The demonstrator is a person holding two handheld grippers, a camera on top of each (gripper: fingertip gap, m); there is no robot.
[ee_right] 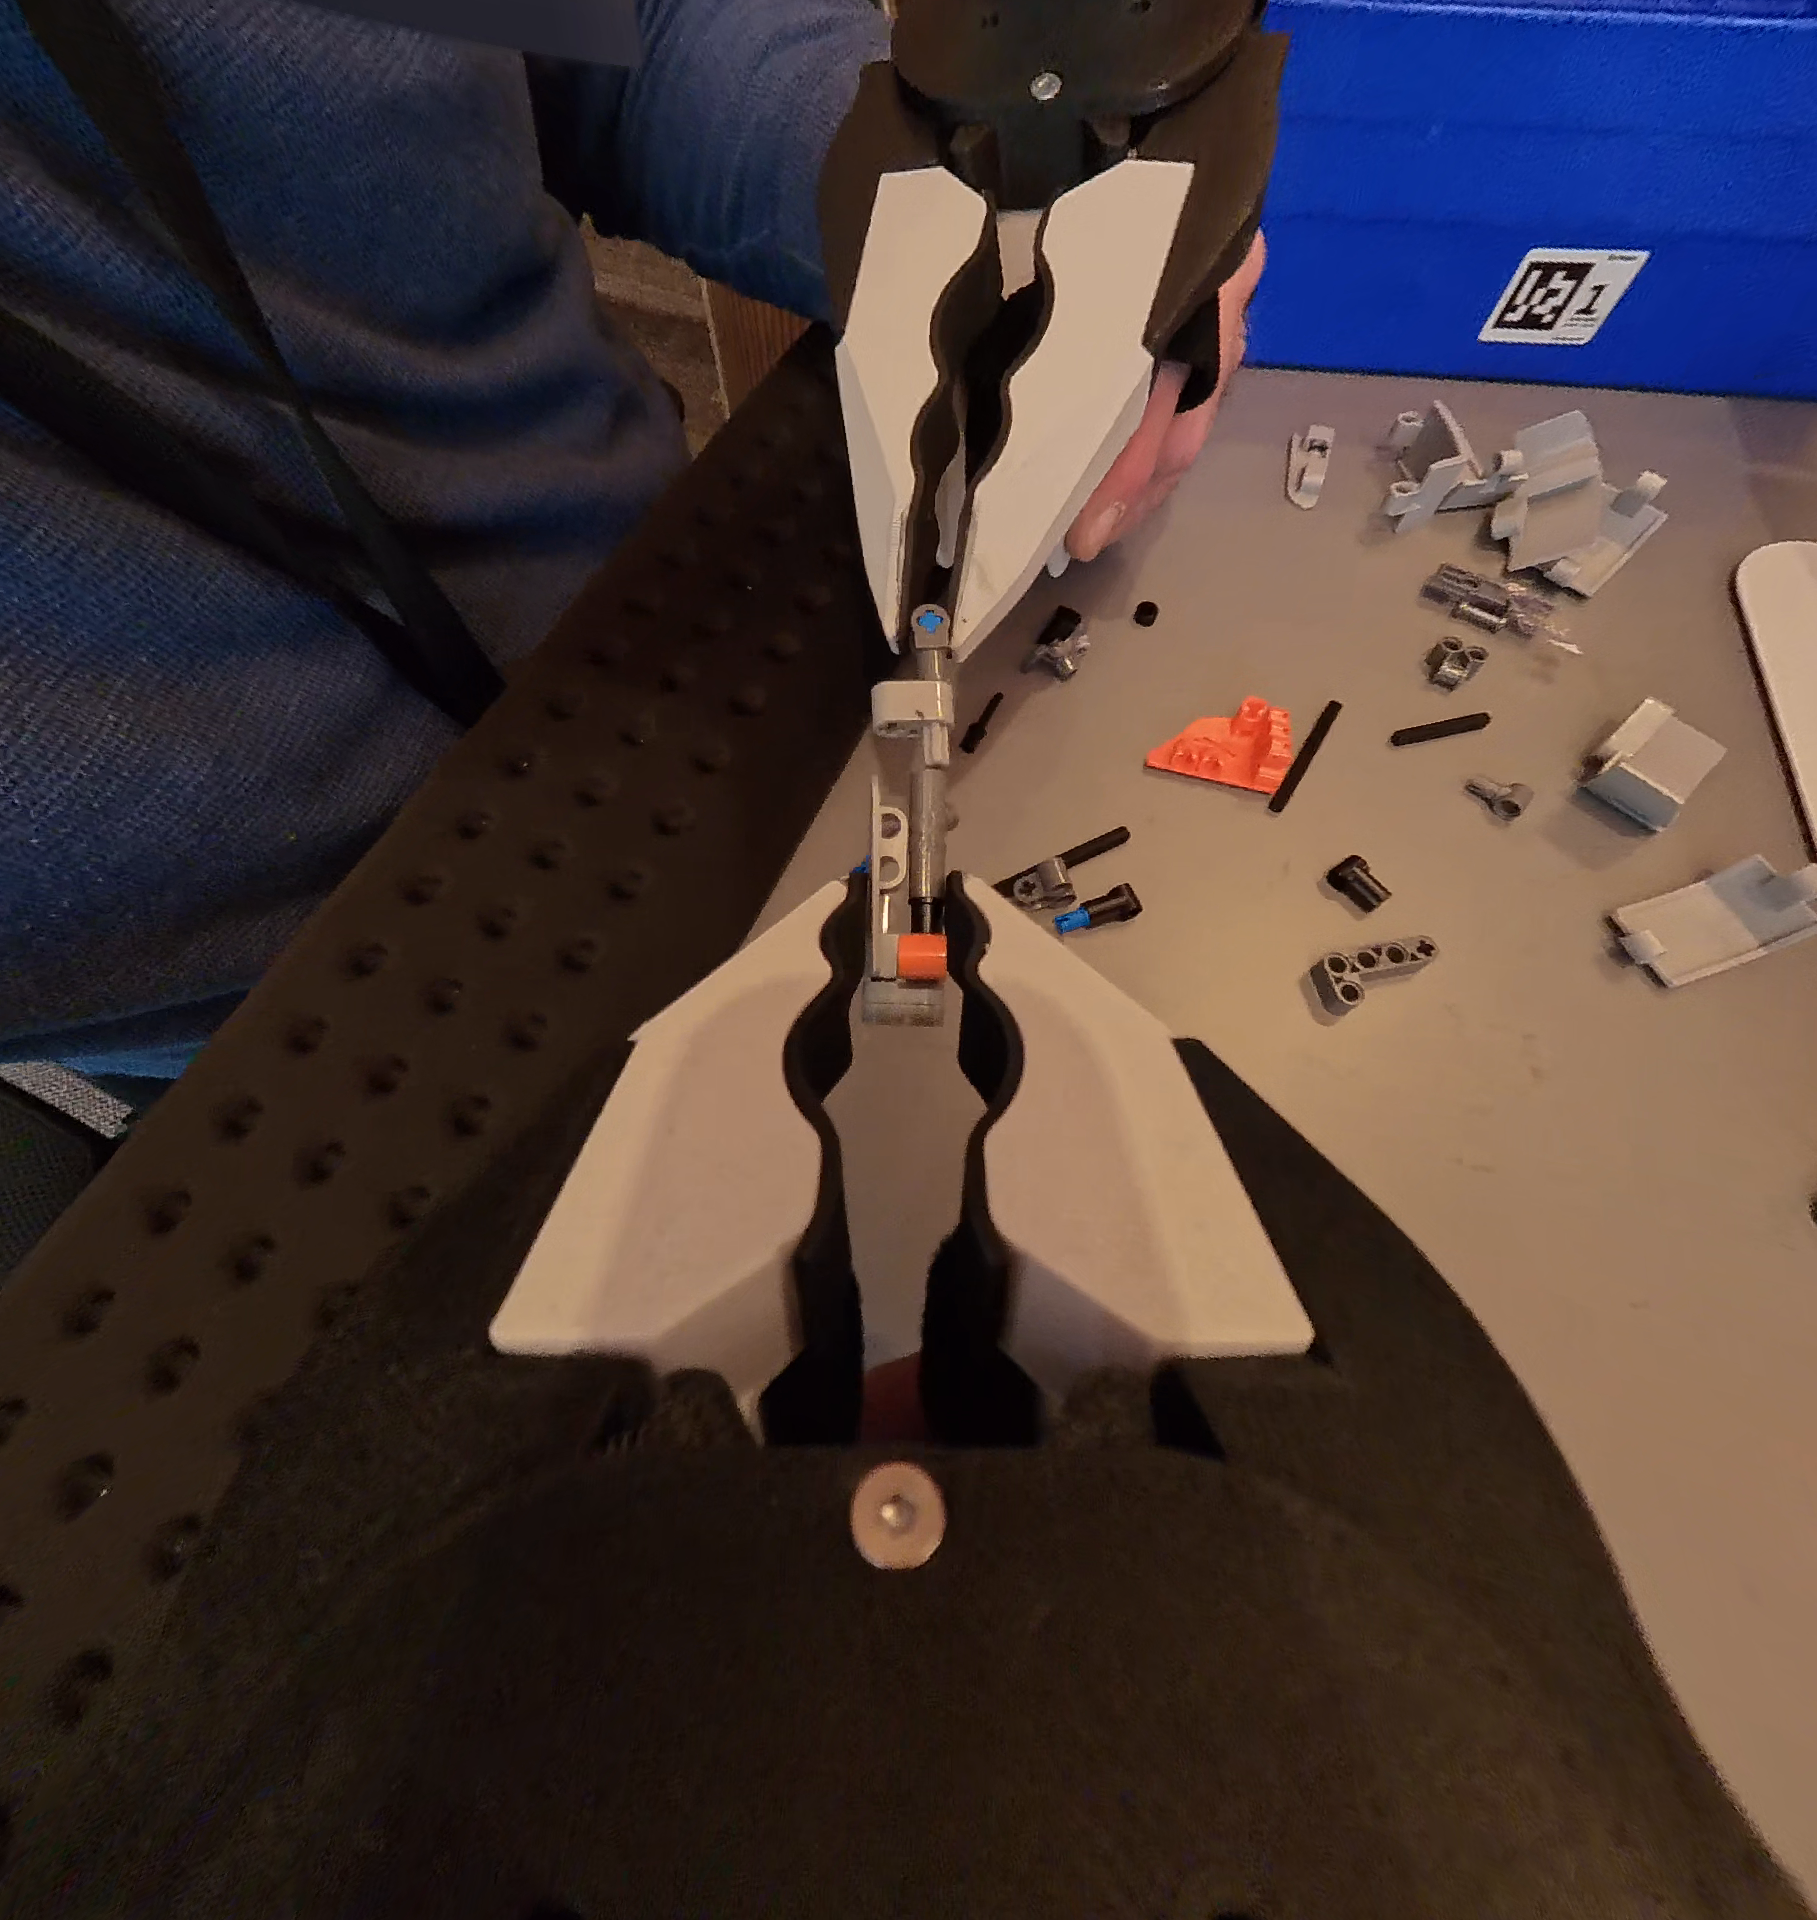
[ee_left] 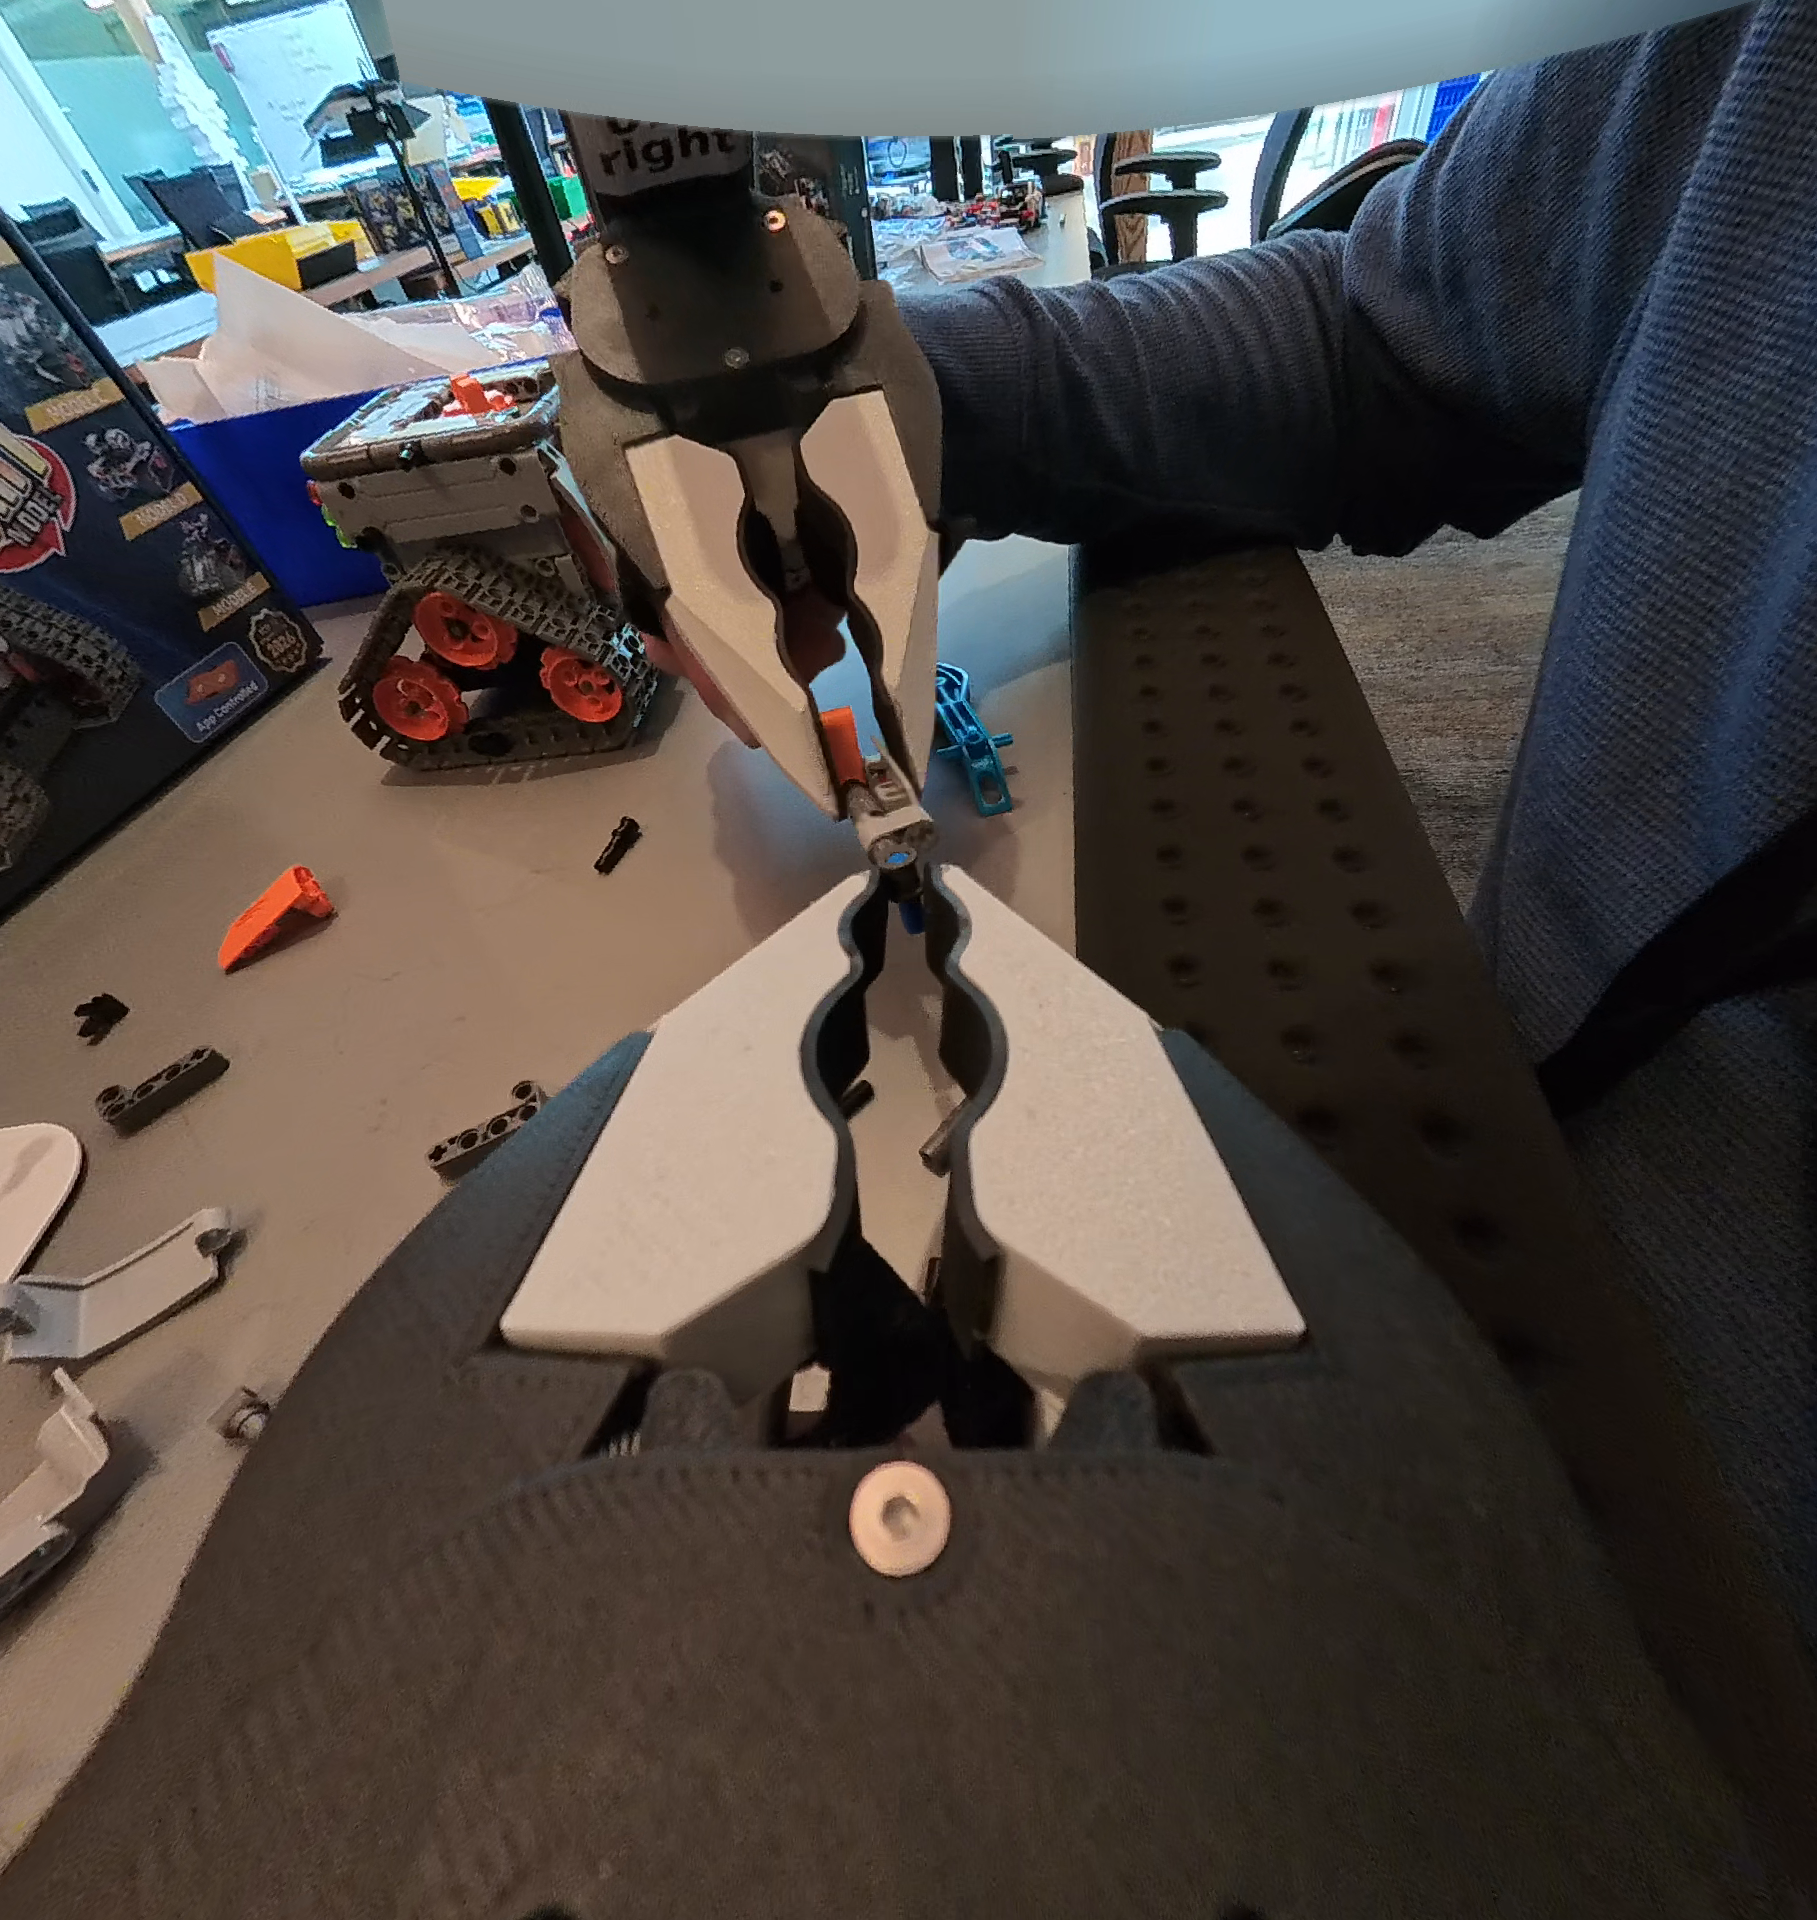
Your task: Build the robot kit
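A small brick assembly [ee_right: 925,810] hangs between my two grippers above the grey table's edge: a grey rod with a white connector, a white beam, an orange piece and a blue pin. My right gripper [ee_right: 902,914] is shut on its orange-and-grey end. My left gripper [ee_right: 925,636] faces it and is shut on the far end, at the blue pin. In the left wrist view, my left gripper [ee_left: 904,883] pinches the blue-pinned tip of the assembly [ee_left: 896,826], and the right gripper [ee_left: 876,805] holds it from the other side. A hand holds each gripper.
A black perforated board [ee_right: 468,935] runs along the table edge beside a person's blue sleeve [ee_left: 1299,416]. A tracked model with orange wheels [ee_left: 499,613], a blue bin [ee_right: 1558,187], an orange wedge [ee_right: 1221,748], grey panels [ee_right: 1527,488], a white tray [ee_right: 1808,727] and loose pins lie about. About 5 cm separates my left fingertips from my right.
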